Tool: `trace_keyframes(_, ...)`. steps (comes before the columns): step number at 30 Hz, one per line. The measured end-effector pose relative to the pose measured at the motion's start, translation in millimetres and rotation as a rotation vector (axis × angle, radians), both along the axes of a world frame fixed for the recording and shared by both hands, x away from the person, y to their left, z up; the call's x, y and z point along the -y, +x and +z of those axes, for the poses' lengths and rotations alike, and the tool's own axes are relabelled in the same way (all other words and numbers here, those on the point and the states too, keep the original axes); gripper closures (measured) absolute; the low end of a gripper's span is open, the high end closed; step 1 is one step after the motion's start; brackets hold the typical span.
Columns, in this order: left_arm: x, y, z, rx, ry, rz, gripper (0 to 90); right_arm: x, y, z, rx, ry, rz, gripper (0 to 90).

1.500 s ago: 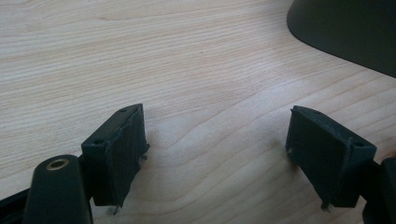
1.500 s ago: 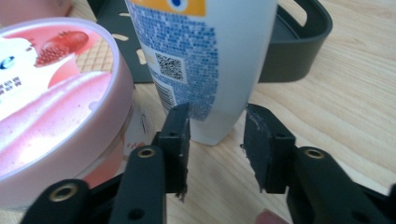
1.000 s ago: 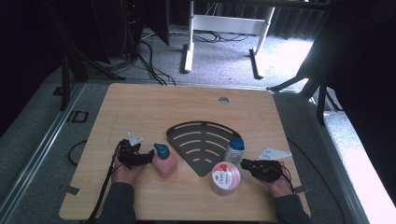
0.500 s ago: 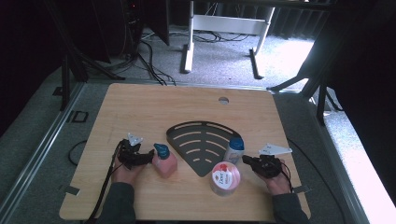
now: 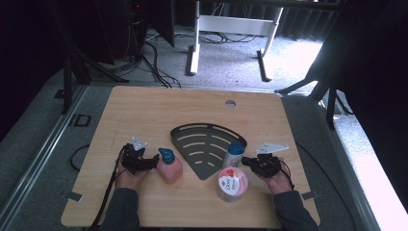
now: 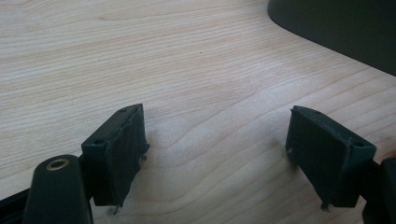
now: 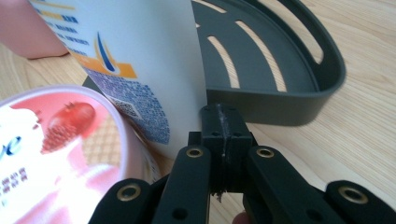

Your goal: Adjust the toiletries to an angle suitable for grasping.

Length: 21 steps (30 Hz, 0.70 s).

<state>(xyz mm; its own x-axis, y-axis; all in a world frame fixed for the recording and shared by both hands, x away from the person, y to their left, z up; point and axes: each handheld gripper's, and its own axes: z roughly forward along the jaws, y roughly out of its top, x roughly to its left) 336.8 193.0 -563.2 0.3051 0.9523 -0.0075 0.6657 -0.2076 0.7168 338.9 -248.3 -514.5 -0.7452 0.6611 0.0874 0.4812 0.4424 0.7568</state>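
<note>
Wooden table: right tool closed, empty, beside white bottle.

From the high view, daylight is coming in from the far right and is washing out the grey floor there, while the room's edges are staying almost black. The table is lying in even, soft light with weak shadows. My left gripper view is looking sharp on the wood grain. In my right gripper view the pink tub is blurring, too near.
</note>
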Motion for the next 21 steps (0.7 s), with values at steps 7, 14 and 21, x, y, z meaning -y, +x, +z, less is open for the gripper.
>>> trace_keyframes(7, 0.0, 0.0, 0.0, 0.0, 0.0, 0.0, 20.6, -20.7, 0.2, 5.0, 0.006, -0.014, 0.072, 90.0)
trace_keyframes(14, 0.0, 0.0, 0.0, 0.0, 0.0, 0.0, 20.5, -44.7, -4.4, 12.8, 0.029, -0.05, 0.149, 90.0)
trace_keyframes(21, 0.0, 0.0, 0.0, 0.0, -0.001, 0.0, 20.5, -67.3, -12.9, 20.8, 0.042, -0.092, 0.212, 90.0)
